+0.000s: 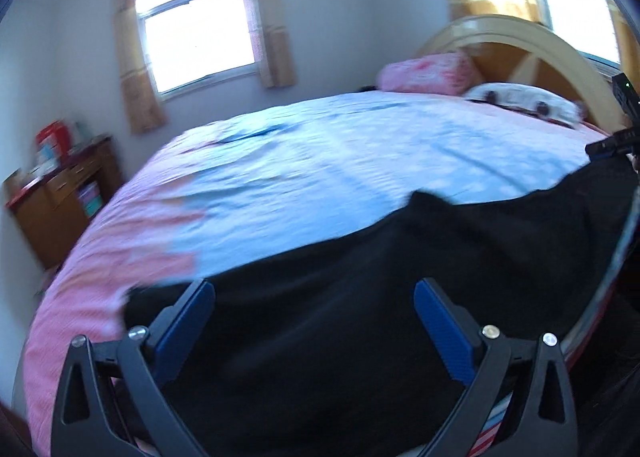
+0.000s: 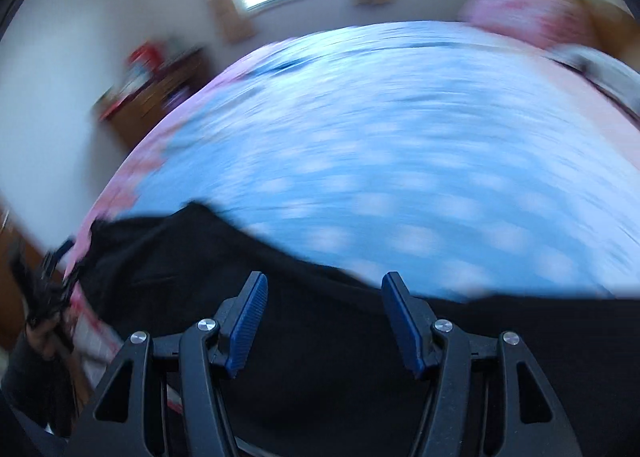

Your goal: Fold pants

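Black pants (image 1: 360, 297) lie spread along the near edge of the bed, and the same pants (image 2: 320, 357) fill the bottom of the blurred right wrist view. My left gripper (image 1: 314, 289) hangs over the cloth with its blue pads wide apart and nothing between them. Above the pants' upper edge my right gripper (image 2: 324, 281) is open too, its pads clear of the fabric. The other gripper (image 1: 616, 137) shows at the far right of the left wrist view. A gloved hand holding the left tool (image 2: 44, 297) appears at the left edge of the right wrist view.
A blue and pink quilt (image 1: 320, 169) covers the bed. A pink pillow (image 1: 428, 71) and a white one (image 1: 524, 99) lie by the wooden headboard (image 1: 532, 53). A cluttered wooden desk (image 1: 60, 193) stands at the left under the curtained window (image 1: 196, 37).
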`<control>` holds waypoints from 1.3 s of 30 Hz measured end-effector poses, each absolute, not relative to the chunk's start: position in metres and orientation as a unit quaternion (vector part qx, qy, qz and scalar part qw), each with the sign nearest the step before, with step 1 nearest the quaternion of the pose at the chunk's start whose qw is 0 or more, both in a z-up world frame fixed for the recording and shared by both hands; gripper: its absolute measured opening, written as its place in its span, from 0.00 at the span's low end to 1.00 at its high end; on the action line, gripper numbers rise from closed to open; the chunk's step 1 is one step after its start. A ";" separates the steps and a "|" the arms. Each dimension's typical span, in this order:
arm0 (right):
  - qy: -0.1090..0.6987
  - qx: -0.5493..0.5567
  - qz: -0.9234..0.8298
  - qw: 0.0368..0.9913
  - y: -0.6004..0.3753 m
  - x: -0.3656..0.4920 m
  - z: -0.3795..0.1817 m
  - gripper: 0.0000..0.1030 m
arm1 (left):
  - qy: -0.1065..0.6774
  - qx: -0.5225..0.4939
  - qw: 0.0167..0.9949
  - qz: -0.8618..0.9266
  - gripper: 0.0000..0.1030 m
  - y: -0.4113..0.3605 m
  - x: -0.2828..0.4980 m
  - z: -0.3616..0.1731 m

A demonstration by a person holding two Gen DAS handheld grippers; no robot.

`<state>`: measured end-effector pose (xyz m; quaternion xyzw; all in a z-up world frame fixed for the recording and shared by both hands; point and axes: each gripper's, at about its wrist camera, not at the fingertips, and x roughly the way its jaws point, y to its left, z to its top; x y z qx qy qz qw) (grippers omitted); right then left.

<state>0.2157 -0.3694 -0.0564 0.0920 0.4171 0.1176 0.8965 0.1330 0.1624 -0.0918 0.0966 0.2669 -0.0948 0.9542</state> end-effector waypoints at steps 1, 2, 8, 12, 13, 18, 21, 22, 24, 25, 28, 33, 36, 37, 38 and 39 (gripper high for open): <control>0.412 0.106 0.090 0.900 -0.392 0.206 -0.053 0.59 | 0.268 0.098 0.952 -0.113 1.00 0.149 0.139 -0.091; 0.404 0.125 0.053 0.905 -0.422 0.193 -0.049 0.59 | 0.268 0.103 0.949 -0.129 1.00 0.136 0.146 -0.093; 0.376 0.197 -0.131 0.896 -0.560 0.116 -0.045 0.59 | 0.279 0.106 0.941 -0.157 1.00 0.088 0.185 -0.101; 0.384 0.258 -0.136 0.876 -0.602 0.097 -0.066 0.59 | 0.290 0.090 0.942 -0.141 1.00 0.076 0.204 -0.105; 0.386 0.276 -0.120 0.872 -0.606 0.098 -0.072 0.59 | 0.289 0.093 0.943 -0.138 1.00 0.074 0.206 -0.107; 0.404 0.300 -0.058 0.862 -0.589 0.115 -0.091 0.34 | 0.308 0.102 0.938 -0.118 1.00 0.075 0.217 -0.121; 0.410 0.236 -0.068 0.879 -0.571 0.125 -0.085 0.25 | 0.315 0.098 0.938 -0.109 1.00 0.079 0.217 -0.125; 0.404 0.228 -0.066 0.884 -0.569 0.125 -0.080 0.24 | 0.316 0.098 0.938 -0.108 1.00 0.080 0.217 -0.126; 0.378 0.195 -0.074 0.902 -0.564 0.123 -0.061 0.22 | 0.319 0.096 0.938 -0.101 1.00 0.081 0.217 -0.128; 0.363 0.177 -0.080 0.911 -0.563 0.122 -0.050 0.22 | 0.322 0.096 0.937 -0.098 1.00 0.081 0.217 -0.129; 0.360 0.146 -0.106 0.915 -0.568 0.118 -0.035 0.22 | 0.326 0.101 0.935 -0.098 1.00 0.078 0.217 -0.133; 0.439 0.164 -0.122 0.875 -0.590 0.124 -0.086 0.23 | 0.333 0.116 0.930 -0.106 1.00 0.072 0.215 -0.144; 0.441 0.156 -0.142 0.873 -0.589 0.120 -0.089 0.40 | 0.330 0.118 0.930 -0.112 1.00 0.071 0.213 -0.141; 0.441 0.151 -0.154 0.871 -0.589 0.119 -0.085 0.45 | 0.328 0.119 0.930 -0.112 1.00 0.071 0.212 -0.139; 0.438 0.142 -0.171 0.871 -0.590 0.117 -0.079 0.50 | 0.327 0.121 0.931 -0.112 1.00 0.070 0.211 -0.136; 0.431 0.131 -0.189 0.873 -0.589 0.114 -0.072 0.50 | 0.324 0.122 0.932 -0.112 1.00 0.070 0.209 -0.132</control>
